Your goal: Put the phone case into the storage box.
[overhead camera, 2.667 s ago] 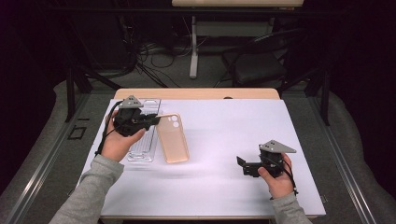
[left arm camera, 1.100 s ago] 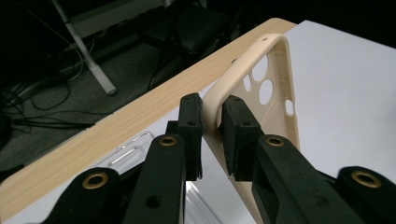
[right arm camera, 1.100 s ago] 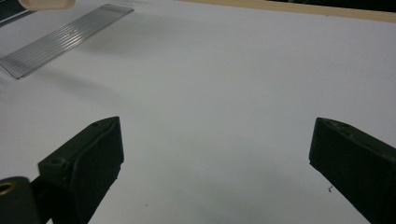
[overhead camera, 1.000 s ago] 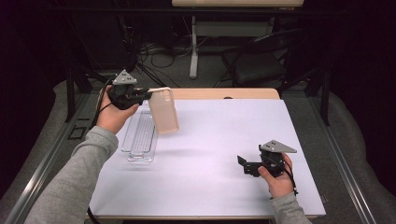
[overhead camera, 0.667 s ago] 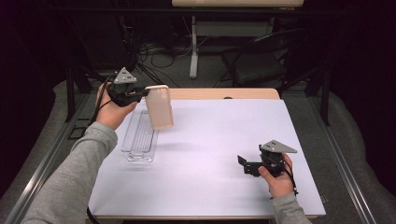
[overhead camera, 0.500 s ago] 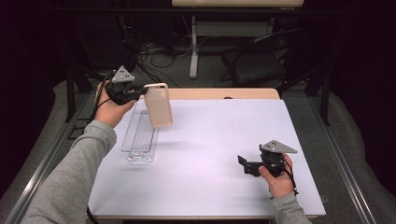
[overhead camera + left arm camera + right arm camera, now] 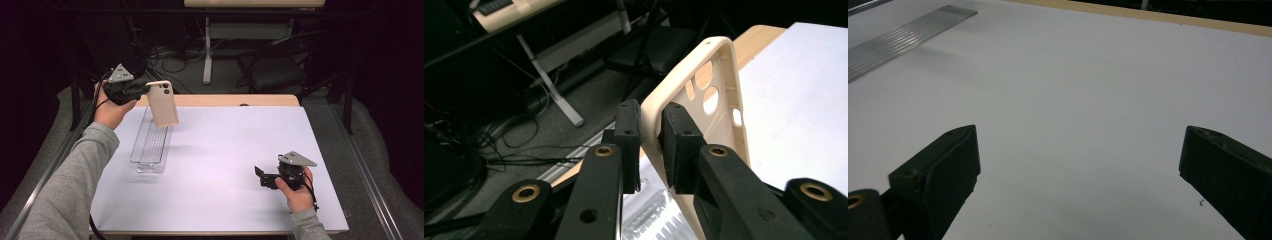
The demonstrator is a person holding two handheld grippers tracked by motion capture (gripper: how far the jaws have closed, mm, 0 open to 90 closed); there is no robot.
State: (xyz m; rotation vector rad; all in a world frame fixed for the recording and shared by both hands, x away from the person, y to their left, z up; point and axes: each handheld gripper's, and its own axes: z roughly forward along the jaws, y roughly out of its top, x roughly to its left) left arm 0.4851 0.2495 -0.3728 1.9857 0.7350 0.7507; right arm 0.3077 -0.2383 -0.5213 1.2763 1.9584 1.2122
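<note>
Up at the table's far-left corner, the left gripper [image 7: 142,90] pinches the beige phone case [image 7: 162,103] by its edge, while the right gripper [image 7: 261,176] rests spread wide, touching nothing.

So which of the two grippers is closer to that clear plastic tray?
Left. The left gripper hangs just above the clear tray's far end, clamped on a beige phone case. The right gripper rests far across the table.

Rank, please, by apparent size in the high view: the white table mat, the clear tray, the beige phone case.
1. white table mat, by far the largest.
2. clear tray, longer than the case.
3. beige phone case, smallest; it is lifted nearer the camera, yet looks shorter than the tray.
</note>
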